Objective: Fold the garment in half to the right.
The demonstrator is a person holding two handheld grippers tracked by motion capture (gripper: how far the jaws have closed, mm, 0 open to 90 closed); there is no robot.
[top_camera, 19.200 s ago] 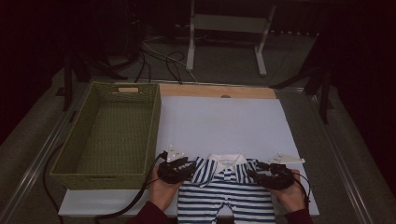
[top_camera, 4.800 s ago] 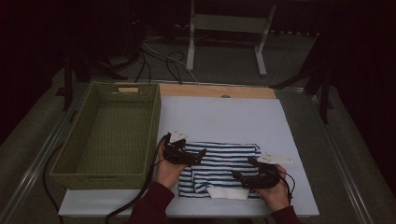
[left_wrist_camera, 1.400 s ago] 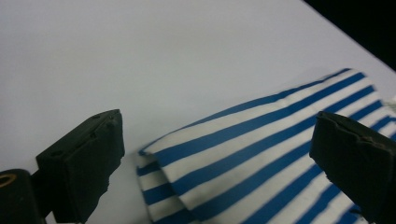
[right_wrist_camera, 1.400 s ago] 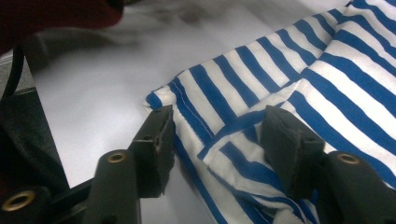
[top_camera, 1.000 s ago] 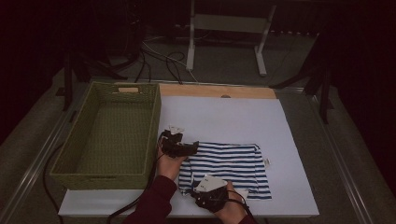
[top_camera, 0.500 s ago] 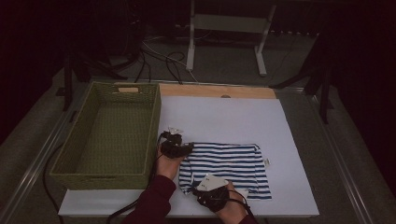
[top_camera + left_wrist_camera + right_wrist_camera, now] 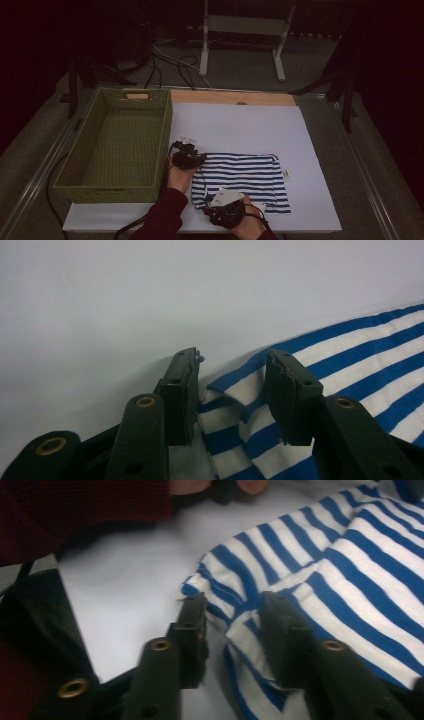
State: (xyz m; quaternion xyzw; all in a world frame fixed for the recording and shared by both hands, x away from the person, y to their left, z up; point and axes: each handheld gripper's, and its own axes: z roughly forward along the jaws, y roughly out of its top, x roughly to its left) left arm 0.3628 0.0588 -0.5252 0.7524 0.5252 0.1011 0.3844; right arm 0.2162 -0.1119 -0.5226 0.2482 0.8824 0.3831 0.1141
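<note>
Your left hand-held gripper (image 7: 231, 390) has just been closing on the far left corner of the folded striped garment (image 7: 240, 179), the jaws now narrow with cloth bunched between them. Your right hand-held gripper (image 7: 231, 630) has just reopened a little astride the near corner, apparently not yet pinching. The garment lies on the tabletop (image 7: 240, 125) beside the basket (image 7: 70, 185); another fold looks imminent.

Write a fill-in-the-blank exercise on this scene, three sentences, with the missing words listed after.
1. The folded garment has blue and ____ stripes.
2. The woven basket lies to the ____ of the garment in the high view.
3. The left tool has a ____ of the garment between its jaws, and the right tool is at another.

Missing words: white; left; corner
</note>
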